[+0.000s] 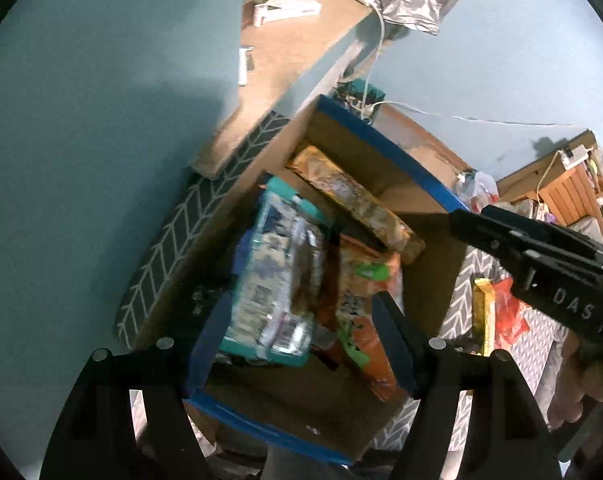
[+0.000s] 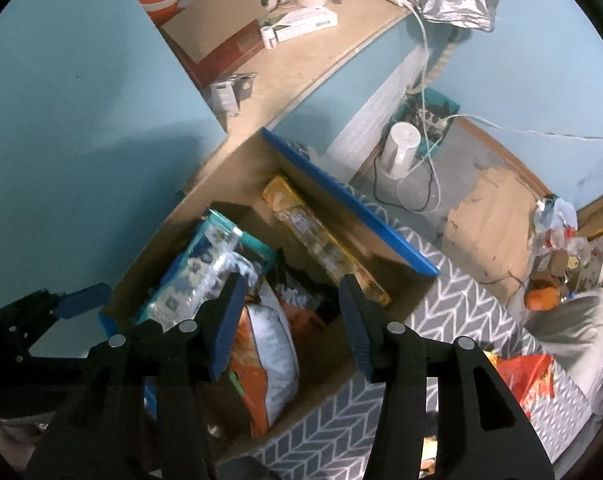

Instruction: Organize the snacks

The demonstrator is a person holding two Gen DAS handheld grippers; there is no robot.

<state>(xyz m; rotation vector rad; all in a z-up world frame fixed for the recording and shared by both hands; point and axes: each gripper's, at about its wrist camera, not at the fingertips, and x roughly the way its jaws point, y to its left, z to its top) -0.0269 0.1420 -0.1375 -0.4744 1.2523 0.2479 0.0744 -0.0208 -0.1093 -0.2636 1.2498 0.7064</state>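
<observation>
A blue-edged cardboard box (image 1: 381, 152) sits on a grey chevron-patterned mat (image 1: 169, 248), and both grippers hang over its open top. Inside the box, a teal-and-white snack pack (image 1: 273, 280) lies along the wall nearest the blue room wall, with a long yellow-orange packet (image 1: 353, 196) by the far box wall and an orange bag with green print (image 1: 365, 300) between them. The teal pack's long axis runs away from the left gripper (image 1: 301, 336), roughly in line with its fingers, and the pack lies directly ahead of and below that gripper's spread jaws. The jaws are wide apart and seem to hold nothing; whether a fingertip touches the pack cannot be told.

The right gripper (image 2: 289, 320) is also spread wide and empty, poised above a puffy white-and-orange bag (image 2: 269, 360) in the near part of the box. Outside the box, on the mat to the right, a red-orange snack bag (image 2: 529, 376) still awaits packing; the right gripper appears nearer to it.
</observation>
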